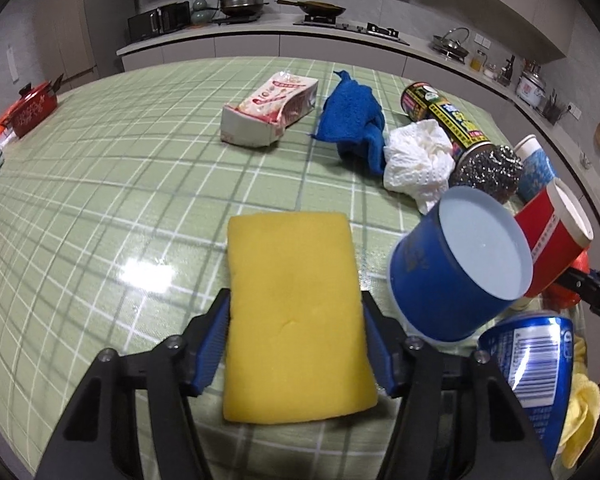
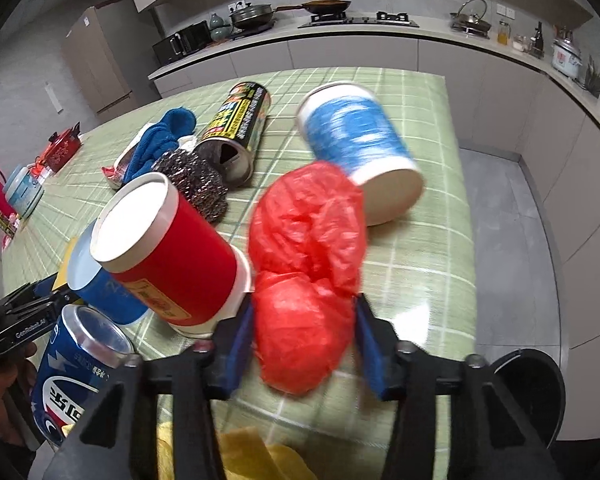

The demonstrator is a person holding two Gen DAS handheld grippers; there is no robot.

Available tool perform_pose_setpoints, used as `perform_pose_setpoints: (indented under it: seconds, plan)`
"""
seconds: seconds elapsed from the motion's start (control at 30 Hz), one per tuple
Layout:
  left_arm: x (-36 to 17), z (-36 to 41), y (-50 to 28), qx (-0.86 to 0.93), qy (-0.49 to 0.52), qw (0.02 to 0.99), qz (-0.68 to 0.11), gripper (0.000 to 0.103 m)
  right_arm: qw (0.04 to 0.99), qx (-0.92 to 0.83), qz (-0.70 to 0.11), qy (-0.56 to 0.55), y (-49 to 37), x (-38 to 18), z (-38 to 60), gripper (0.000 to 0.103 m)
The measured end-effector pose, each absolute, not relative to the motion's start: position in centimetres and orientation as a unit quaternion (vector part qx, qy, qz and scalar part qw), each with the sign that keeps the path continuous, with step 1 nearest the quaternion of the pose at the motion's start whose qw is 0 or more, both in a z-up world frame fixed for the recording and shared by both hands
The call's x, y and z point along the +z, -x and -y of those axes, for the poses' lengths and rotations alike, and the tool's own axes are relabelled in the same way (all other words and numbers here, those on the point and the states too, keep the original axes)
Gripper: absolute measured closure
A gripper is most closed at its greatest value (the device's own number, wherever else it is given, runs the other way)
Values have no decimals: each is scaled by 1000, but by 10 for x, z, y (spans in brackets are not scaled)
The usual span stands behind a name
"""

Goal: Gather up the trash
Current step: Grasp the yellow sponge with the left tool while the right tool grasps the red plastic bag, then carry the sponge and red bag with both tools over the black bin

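Observation:
A yellow sponge (image 1: 296, 312) lies flat on the green checked tablecloth (image 1: 120, 200). My left gripper (image 1: 296, 300) is shut on it, blue pads pressed against its long sides. My right gripper (image 2: 304, 300) is shut on a crumpled red plastic bag (image 2: 308, 248), which bulges up above the pads. A red paper cup (image 2: 172, 248) lies on its side just left of the bag, touching a tipped blue cup (image 1: 456, 272). A blue soda can (image 2: 76, 368) lies at the near edge between the two grippers.
Further back lie a blurred blue-and-white cup (image 2: 360, 136), a black spray can (image 2: 240, 124), steel wool (image 1: 488, 172), a crumpled paper towel (image 1: 416, 160), a blue cloth (image 1: 352, 120) and a torn carton (image 1: 268, 112). A black bin (image 2: 528, 392) stands right of the table.

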State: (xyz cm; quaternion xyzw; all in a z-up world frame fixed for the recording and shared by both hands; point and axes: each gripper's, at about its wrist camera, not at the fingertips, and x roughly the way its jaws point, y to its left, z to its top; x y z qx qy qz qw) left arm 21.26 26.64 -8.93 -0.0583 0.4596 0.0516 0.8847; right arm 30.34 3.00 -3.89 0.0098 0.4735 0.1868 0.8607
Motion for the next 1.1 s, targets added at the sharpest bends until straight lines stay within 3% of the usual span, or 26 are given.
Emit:
perform_pose_setpoints:
  seconds: [0.17, 0.63, 1.1]
  plan:
    - [-87, -273, -216, 46, 68, 891, -446, 53, 862, 189, -470, -13, -303, -37, -33, 68]
    - [-32, -271, -195, 26, 54, 914, -400, 53, 882, 182, -433, -21, -275, 2, -19, 69]
    - [12, -199, -189, -52, 30, 933, -355, 53, 905, 136, -401, -36, -226, 44, 46, 69]
